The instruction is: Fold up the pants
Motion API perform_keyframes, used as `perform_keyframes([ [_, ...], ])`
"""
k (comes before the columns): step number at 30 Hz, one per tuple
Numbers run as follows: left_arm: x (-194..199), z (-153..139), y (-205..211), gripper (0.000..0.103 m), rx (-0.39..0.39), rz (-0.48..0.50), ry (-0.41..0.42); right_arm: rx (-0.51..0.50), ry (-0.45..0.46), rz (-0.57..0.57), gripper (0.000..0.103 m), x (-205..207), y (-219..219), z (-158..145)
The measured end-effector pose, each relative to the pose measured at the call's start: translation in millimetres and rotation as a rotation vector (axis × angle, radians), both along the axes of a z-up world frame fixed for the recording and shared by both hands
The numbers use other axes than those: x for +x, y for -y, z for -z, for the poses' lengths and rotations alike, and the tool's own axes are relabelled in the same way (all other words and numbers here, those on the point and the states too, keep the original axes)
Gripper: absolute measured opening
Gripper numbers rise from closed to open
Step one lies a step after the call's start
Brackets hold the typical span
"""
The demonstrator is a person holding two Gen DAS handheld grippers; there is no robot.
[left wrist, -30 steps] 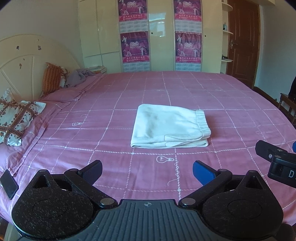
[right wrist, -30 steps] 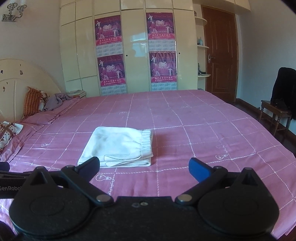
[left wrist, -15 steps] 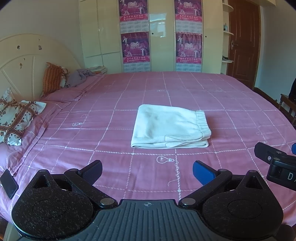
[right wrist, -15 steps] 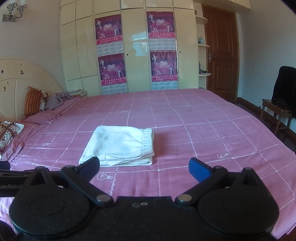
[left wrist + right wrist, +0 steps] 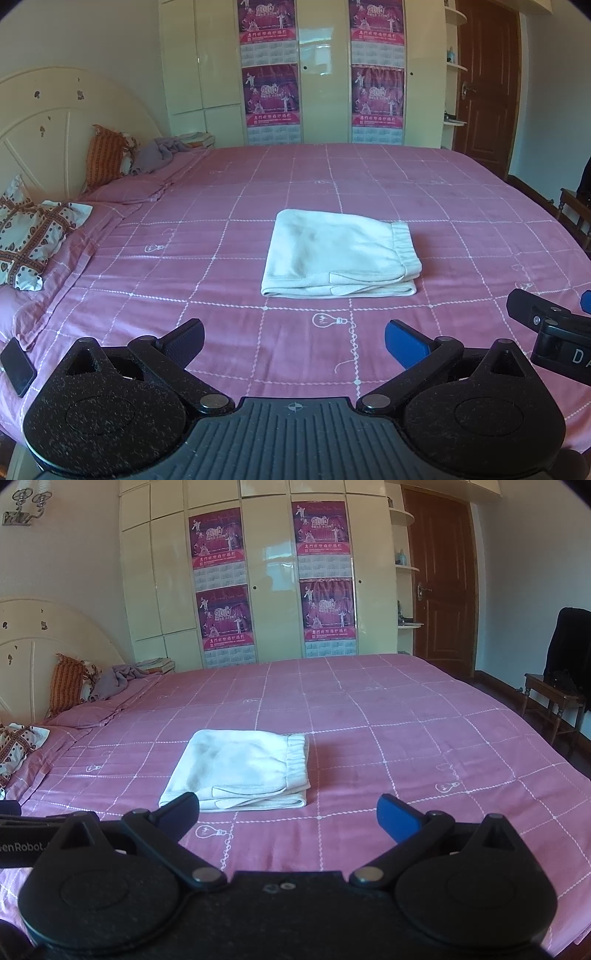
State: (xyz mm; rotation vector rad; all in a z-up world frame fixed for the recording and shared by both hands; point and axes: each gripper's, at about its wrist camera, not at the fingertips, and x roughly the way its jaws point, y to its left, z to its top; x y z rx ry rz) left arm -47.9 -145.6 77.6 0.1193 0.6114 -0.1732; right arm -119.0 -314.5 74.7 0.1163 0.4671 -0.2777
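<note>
White pants (image 5: pixel 338 258) lie folded into a compact rectangle on the pink bedspread (image 5: pixel 461 206), waistband at the right edge. They show again in the right wrist view as the same bundle of pants (image 5: pixel 240 771). My left gripper (image 5: pixel 293 341) hangs open near the bed's front edge, well short of the pants, with nothing between its fingers. My right gripper (image 5: pixel 288 814) is open too and holds nothing; its left fingertip overlaps the pants' near corner in the picture. In the left wrist view the right gripper's body sits at the right edge.
Patterned pillows (image 5: pixel 33 240) and an orange cushion (image 5: pixel 107 158) lie by the headboard on the left. A dark phone (image 5: pixel 16 365) rests at the bed's left edge. A wardrobe (image 5: pixel 266 579) stands behind, with a door (image 5: pixel 439 590) and a wooden chair (image 5: pixel 554 698) to the right.
Both views have tilted or risen a little, so the pants sit slightly lower in frame. The pants have not moved and both grippers stay open.
</note>
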Motion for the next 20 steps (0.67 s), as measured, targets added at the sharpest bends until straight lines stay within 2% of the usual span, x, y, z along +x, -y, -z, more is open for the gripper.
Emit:
perform_keyframes([
  [13,8,1,4,0.103,0.003,0.013,-0.009,0.010,-0.007,0.006,0.103,1,2,4],
  [17,7,3,5,0.103,-0.007,0.034,0.038,0.015,-0.010,0.013,0.103,2,4,8],
  [20,14,5,8,0.103,-0.006,0.043,0.037,0.022,-0.009,0.020,0.103,2,6,11],
])
